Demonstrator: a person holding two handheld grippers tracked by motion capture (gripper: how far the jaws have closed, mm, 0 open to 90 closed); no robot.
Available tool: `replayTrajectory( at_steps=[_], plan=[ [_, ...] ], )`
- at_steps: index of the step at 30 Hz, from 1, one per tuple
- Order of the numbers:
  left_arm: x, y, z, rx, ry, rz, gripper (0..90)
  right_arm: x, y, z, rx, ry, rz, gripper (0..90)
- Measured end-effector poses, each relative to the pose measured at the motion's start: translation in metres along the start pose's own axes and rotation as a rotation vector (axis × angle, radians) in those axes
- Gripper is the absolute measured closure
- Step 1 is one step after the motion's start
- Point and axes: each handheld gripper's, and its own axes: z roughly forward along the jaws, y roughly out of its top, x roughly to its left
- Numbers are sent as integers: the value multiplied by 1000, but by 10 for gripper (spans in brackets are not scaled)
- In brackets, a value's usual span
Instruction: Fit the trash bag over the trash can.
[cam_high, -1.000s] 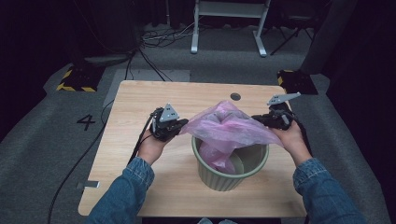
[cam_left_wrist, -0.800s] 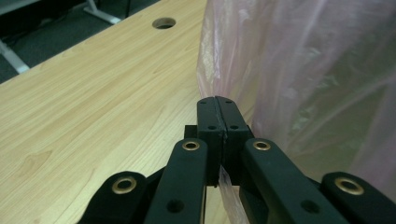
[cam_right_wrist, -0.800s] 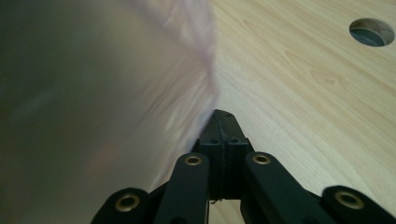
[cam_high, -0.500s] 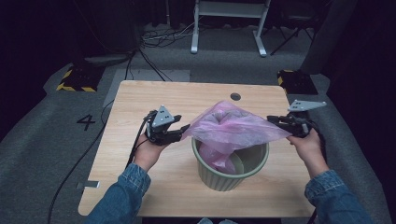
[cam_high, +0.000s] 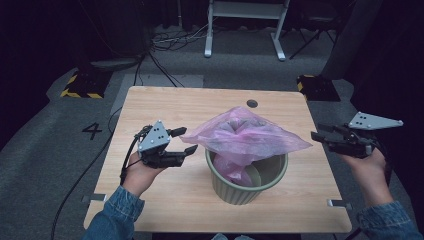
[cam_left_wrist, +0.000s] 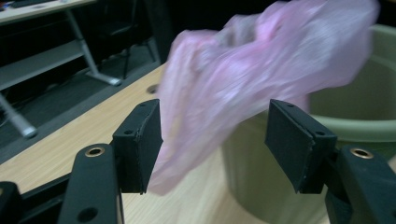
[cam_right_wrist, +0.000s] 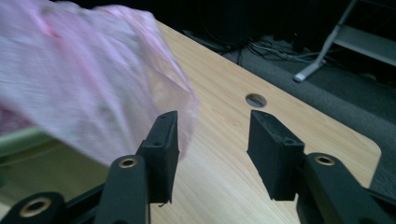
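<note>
Pink bag (cam_high: 250, 137) drapes loosely over the green bin (cam_high: 247, 177) on the worktop (cam_high: 165, 105). Left gripper (cam_high: 185, 141) and right gripper (cam_high: 320, 132) both gape, empty. Probably lining the bin: next, re-pinch the rim edges.

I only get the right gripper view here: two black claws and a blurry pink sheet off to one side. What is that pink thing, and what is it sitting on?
Observer: It is a thin pink plastic bag. It is tucked into a green bin and spread over the bin's mouth. The bin stands on the wooden table.
Operator: And the other claw, where is it?
Observer: The left gripper is across the bin from the right gripper. Its jaws are open, and in its own view a corner of the bag hangs between them, not pinched.
</note>
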Motion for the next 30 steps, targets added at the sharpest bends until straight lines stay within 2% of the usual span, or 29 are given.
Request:
replayTrajectory(
  at_steps=[2, 5, 9, 12, 14, 15, 16, 18, 19, 20, 24, 26, 27, 30],
  plan=[
    [-3, 4, 2, -6, -31, 12, 334, 5, 5, -5, -17, 23, -14, 480],
    [-4, 7, 10, 12, -53, 22, 314, 15, 14, -8, -52, 115, -21, 429],
    [0, 5, 27, 45, -75, -6, 306, 35, 21, 2, -42, 228, -84, 382],
    [8, 4, 33, 33, -95, -51, 320, 47, 22, 15, 5, 239, -150, 382],
    [10, 4, 33, 34, -134, -62, 457, 49, 22, 25, 34, 237, -161, 391],
    [10, 5, 33, 39, -133, -50, 509, 47, 21, 30, 42, 247, -150, 428],
    [8, 5, 32, 44, -128, -34, 601, 46, 21, 32, 50, 255, -141, 502],
    [4, 8, 28, 45, -126, -14, 719, 44, 21, 36, 93, 259, -150, 748],
    [1, 9, 26, 39, -125, -1, 775, 43, 21, 35, 104, 265, -148, 847],
    [-1, 9, 24, 35, -126, 11, 805, 44, 22, 34, 107, 269, -146, 899],
    [-18, 8, 13, 50, -140, 109, 875, 56, 20, 23, 100, 290, -183, 900],
    [-27, 4, 7, 57, -166, 147, 889, 64, 14, 15, 108, 304, -205, 900],
    [-32, 0, 3, 56, -192, 165, 892, 68, 10, 11, 112, 314, -209, 900],
    [-44, -9, -2, 69, -248, 204, 897, 79, -6, -1, 107, 374, -201, 900]
  ],
)
